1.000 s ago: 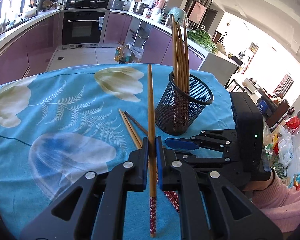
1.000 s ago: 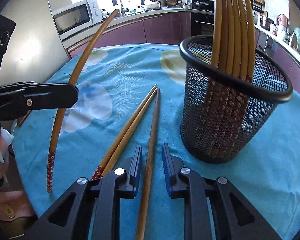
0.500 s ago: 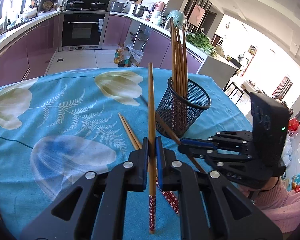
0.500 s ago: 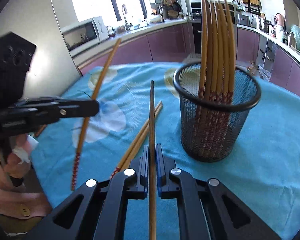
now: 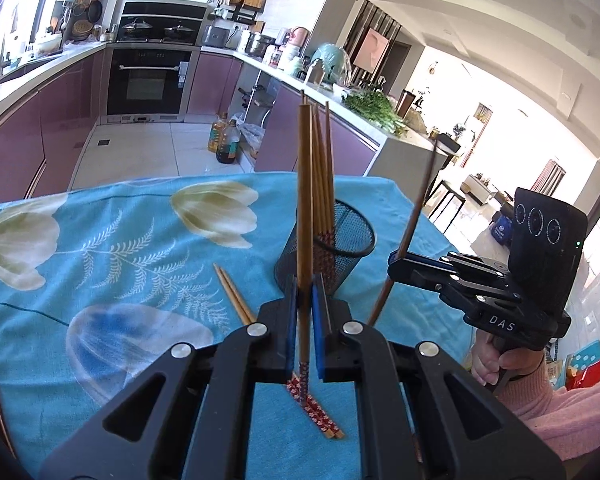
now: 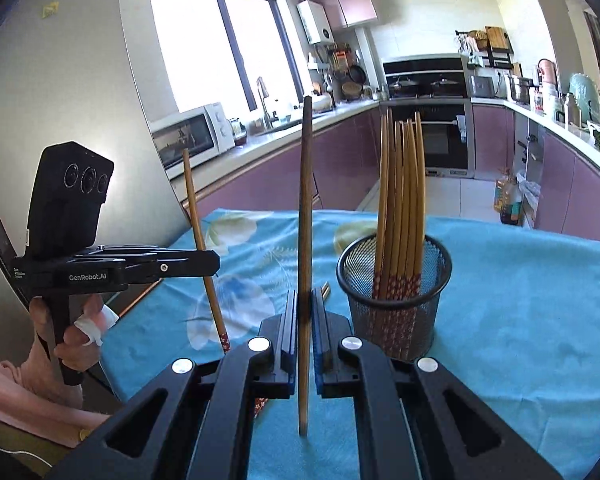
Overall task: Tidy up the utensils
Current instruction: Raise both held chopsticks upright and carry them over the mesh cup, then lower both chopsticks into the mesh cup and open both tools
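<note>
Left wrist view, lower centre: left gripper, jaws narrowed onto one upright chopstick, patterned end down. Right of frame: right gripper, clamped on a second, darker chopstick, tilted, off the cloth. Mesh holder, black, centre frame on the blue floral tablecloth, containing a bundle of chopsticks. Loose pair lying on the cloth just left of the holder. Right wrist view, lower centre: right gripper pinching its stick vertical; holder at centre right
</note>
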`<state>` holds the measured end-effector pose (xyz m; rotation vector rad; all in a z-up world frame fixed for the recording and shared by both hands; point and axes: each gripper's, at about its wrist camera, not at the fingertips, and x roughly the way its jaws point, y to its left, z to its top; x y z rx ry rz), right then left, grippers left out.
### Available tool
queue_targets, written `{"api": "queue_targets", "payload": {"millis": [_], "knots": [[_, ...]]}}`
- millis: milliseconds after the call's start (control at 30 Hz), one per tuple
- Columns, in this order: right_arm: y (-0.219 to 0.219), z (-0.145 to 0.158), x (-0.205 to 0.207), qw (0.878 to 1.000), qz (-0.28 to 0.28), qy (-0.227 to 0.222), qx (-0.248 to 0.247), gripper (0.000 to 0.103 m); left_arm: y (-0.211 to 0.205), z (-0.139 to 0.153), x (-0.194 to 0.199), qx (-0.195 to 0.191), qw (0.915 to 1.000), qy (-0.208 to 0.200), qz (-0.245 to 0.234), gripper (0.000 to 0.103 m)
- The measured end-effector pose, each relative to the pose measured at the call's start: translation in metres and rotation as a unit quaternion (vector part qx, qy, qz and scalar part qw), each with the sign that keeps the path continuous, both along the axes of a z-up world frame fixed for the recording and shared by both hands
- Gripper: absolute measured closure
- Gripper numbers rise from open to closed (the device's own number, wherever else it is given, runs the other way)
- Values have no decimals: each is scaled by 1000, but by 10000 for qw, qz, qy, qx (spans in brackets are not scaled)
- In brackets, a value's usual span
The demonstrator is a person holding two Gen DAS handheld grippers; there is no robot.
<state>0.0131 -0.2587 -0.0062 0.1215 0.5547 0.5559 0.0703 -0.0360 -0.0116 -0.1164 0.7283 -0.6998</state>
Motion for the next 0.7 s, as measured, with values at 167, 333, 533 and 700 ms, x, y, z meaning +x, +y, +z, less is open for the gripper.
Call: {"api": "queue_targets", "payload": {"millis": [167,333,533,700], "knots": [[-7,12,-1,9998,-27,-183,82,97,-2,12,0,-143,9998,-129,-47,96],[-15,26,3,9993,-79,-352,113,97,-9,24,6,-232,9993,-286,-46,96],[-22,48,5,9980,-191,-605,42,97,-22,41,15,-294,9984,-479,-85,96],[-31,64,5,9964,-284,-794,20,97,-31,59,18,-364,9970,-671,-121,96]]}}
